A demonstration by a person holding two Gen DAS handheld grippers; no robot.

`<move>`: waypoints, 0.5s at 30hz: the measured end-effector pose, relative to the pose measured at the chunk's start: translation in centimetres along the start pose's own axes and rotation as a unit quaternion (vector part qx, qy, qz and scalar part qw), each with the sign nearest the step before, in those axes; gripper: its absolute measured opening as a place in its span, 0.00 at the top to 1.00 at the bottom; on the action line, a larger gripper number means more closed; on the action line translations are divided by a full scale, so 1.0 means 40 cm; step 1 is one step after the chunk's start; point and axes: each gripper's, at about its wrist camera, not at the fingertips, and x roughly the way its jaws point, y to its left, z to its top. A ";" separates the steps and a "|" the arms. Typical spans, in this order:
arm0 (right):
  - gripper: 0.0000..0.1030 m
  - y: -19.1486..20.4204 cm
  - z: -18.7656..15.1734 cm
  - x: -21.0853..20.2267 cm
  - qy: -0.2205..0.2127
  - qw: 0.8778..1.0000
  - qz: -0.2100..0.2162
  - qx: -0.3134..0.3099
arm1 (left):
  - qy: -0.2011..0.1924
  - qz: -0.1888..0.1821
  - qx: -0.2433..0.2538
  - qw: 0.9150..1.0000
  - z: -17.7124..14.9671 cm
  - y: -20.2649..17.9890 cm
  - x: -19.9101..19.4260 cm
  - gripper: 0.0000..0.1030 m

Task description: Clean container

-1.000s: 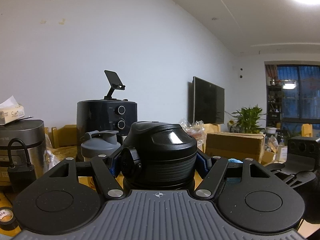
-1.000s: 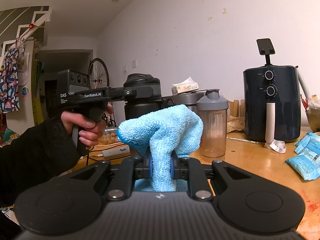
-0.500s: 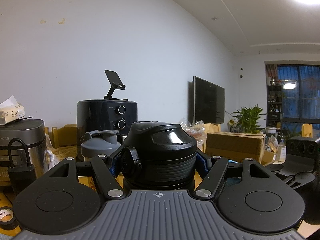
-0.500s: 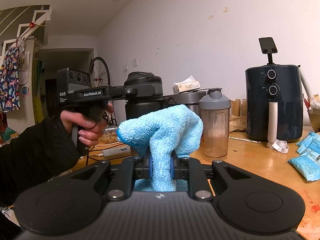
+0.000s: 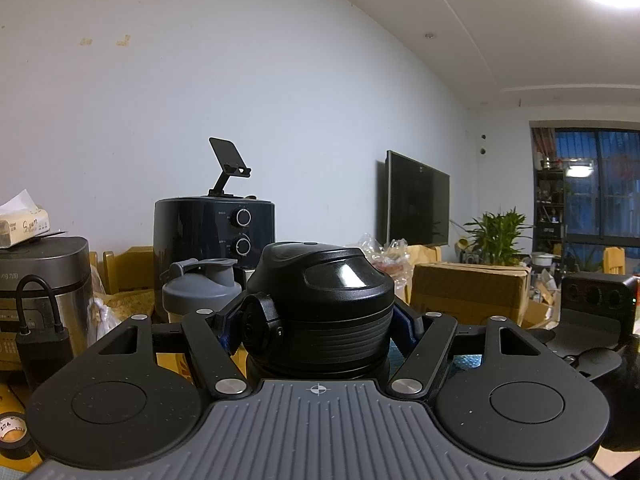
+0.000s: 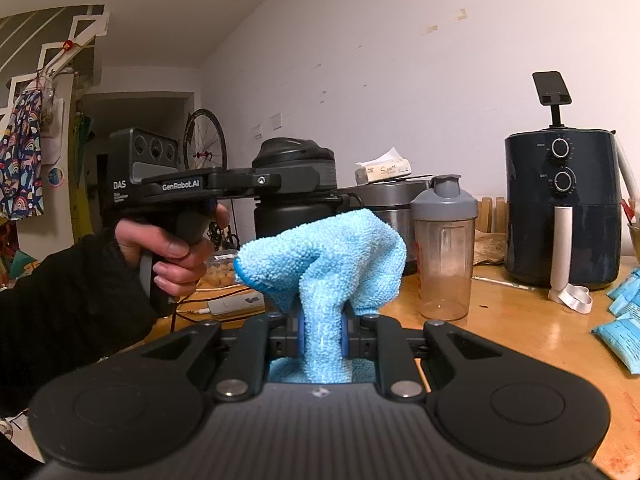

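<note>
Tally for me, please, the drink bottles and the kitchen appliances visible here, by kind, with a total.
Bottles: 2, the black bottle and the shaker.
Appliances: 2, the air fryer and the rice cooker.
Total: 4.

On the side of the black handheld left gripper (image 6: 294,184) we read "GenRobot.AI" in white, and on its dark camera housing (image 6: 138,168) "DAS", with smaller lines beneath too fine to read. The white tissue box (image 6: 383,170) atop the grey cooker carried a handwritten word we could not make out. The silver cooker (image 5: 44,296) showed partial lettering ending "ung".
</note>
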 end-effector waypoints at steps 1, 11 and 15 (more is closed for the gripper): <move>0.87 0.000 0.001 0.006 0.000 1.000 0.001 -0.001 | 0.000 0.000 0.000 1.000 0.000 0.000 0.000 0.34; 0.87 0.013 0.013 0.047 0.002 1.000 0.012 -0.009 | 0.001 0.000 0.000 1.000 0.000 0.001 0.001 0.34; 0.87 0.014 0.016 0.064 0.005 1.000 0.014 -0.010 | 0.001 0.000 -0.002 1.000 -0.002 0.000 0.001 0.34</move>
